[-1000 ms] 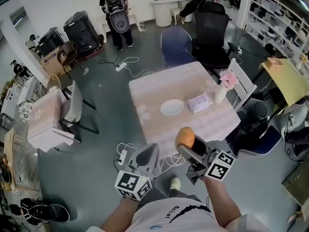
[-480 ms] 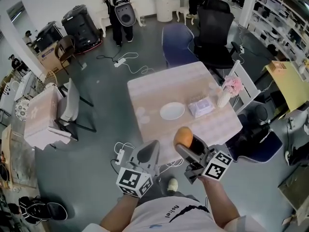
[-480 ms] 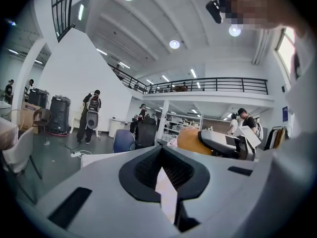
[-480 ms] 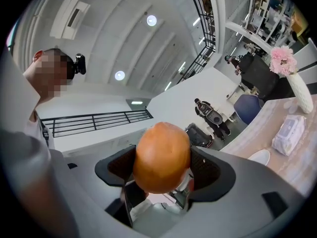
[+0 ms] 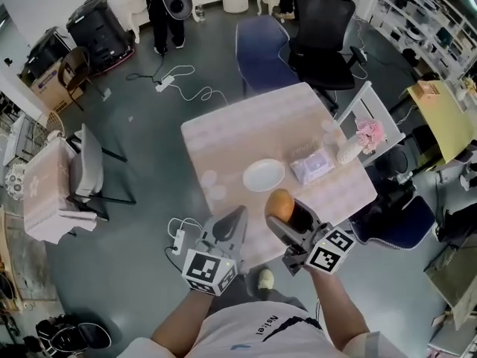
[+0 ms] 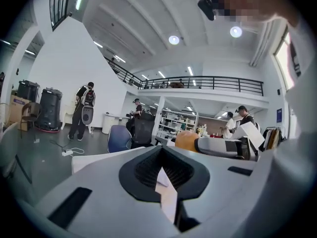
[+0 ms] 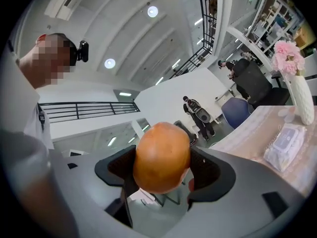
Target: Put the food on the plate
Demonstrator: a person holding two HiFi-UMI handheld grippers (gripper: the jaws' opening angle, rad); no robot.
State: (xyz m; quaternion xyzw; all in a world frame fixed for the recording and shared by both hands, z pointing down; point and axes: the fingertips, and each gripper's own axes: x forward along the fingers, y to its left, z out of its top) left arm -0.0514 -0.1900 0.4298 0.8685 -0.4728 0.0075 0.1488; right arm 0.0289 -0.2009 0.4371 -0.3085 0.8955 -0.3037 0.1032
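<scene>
An orange-brown round bun is the food; my right gripper is shut on it, one jaw on each side. In the head view the bun hangs over the table's near edge, just short of the empty white plate. My left gripper is shut with nothing in it, held to the left of the right one off the table's near edge. From the left gripper view the bun shows at the right. The plate is hidden in both gripper views.
On the pale checked table lie a tissue pack and a white vase with pink flowers right of the plate. A blue chair, a black office chair and a white chair surround it. A person stands far off.
Both grippers and the head have moved toward the table. The bun, held throughout, now sits over the table's near edge, closer to the plate.
</scene>
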